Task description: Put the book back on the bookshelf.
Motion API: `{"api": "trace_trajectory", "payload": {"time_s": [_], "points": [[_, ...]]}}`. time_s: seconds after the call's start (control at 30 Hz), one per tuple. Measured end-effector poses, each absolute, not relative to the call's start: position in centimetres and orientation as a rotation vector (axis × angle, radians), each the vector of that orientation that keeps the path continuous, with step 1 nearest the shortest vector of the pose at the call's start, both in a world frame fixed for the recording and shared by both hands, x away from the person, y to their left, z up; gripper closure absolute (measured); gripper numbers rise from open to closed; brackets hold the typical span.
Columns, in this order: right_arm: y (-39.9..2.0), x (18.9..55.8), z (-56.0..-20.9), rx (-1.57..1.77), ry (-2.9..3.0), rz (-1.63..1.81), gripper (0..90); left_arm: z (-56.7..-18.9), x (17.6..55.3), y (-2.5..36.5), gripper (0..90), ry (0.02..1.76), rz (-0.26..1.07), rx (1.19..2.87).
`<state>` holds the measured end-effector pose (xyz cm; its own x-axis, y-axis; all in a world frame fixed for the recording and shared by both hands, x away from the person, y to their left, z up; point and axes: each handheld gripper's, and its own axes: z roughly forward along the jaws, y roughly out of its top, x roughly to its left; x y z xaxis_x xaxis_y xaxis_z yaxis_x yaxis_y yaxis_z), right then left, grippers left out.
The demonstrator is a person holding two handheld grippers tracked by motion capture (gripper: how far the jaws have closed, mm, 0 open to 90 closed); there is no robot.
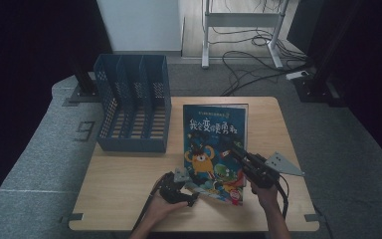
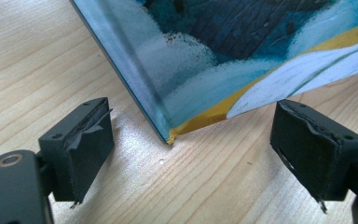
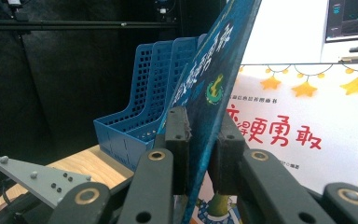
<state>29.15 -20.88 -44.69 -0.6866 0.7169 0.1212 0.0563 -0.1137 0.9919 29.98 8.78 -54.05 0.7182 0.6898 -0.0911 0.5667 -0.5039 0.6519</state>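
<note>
- High view: teal picture book with cartoon-monster cover [image 1: 214,144], centre frame on the pale wooden worktop [image 1: 119,194].
- Right tool [image 3: 198,140] clenched on the cover, lifted.
- Left tool [image 2: 191,154] released, straddling the lower corner.
- Advice: grip the corner squarely, then slot into the blue perforated plastic file rack [image 1: 132,107], upper left.

Tabletop [image 1: 129,184]: light wood, rectangular, standing on grey carpet.
File rack [image 1: 133,104]: blue, perforated, three slots, at the far left corner of the tabletop.
Picture book [image 1: 213,149]: blue cover with cartoon monsters, right of the rack, its near end close to the near edge.
Left claw [image 1: 191,199]: near the near edge, at the book's near left corner; whether it touches cannot be told.
Right claw [image 1: 229,144]: over the book's cover, reaching in from the right side.
Grey three-cornered plate [image 1: 282,163]: on the right claw, toward the right edge.
</note>
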Motion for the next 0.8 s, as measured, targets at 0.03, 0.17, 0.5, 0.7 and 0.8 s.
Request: {"api": "trace_trajectory", "payload": {"time_s": [0.03, 0.17, 0.5, 0.7, 0.8], "points": [[-20.8, 29.1, -44.7, 0.852, 1.692, 1.848, 78.6, -54.0, 29.9, 8.8, 13.6, 0.945, 0.234, 2.243], [-20.9, 29.1, -44.7, 0.850, 1.694, 1.848, 78.6, -53.5, 29.9, 9.1, 14.5, 0.948, 0.244, 2.204], [-20.9, 29.0, -44.7, 0.842, 1.694, 1.848, 78.7, -53.8, 30.0, 8.5, 12.2, 0.936, 0.246, 2.221], [-20.8, 28.9, -44.6, 0.829, 1.696, 1.838, 78.6, -53.3, 29.5, 8.1, 14.5, 0.911, 0.290, 2.249], [-20.9, 29.0, -44.6, 0.835, 1.695, 1.843, 78.5, -53.5, 29.4, 7.9, 14.6, 0.902, 0.296, 2.274]]}}
